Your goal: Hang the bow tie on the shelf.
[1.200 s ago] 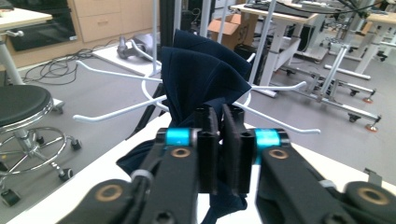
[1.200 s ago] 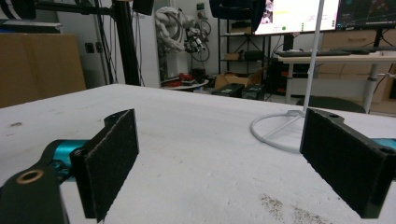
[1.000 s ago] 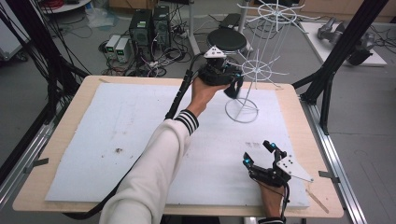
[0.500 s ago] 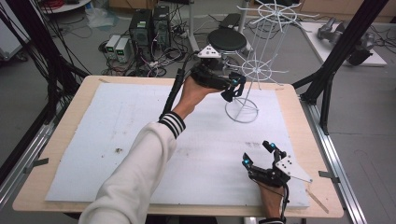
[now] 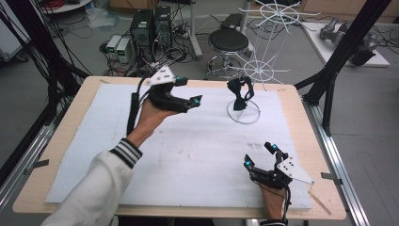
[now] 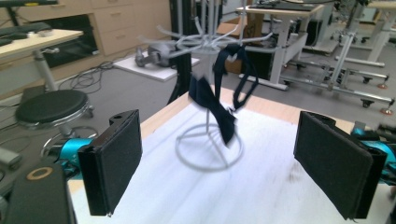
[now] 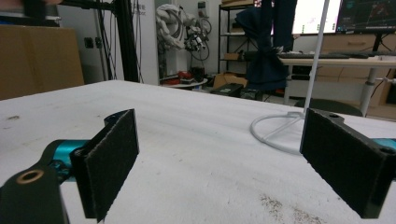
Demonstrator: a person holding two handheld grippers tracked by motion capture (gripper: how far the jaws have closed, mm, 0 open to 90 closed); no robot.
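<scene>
The bow tie point(image 5: 238, 94) hangs on the white wire rack point(image 5: 256, 73) at the table's point(image 5: 301, 117) far side, so the hanging looks done. The left gripper point(image 5: 190, 93) is beside the rack, its fingers having just been opening; they stand wide with nothing between them. The right gripper point(image 5: 259, 156) rests near the front edge, spread wide and empty. No readable writing shows.
</scene>
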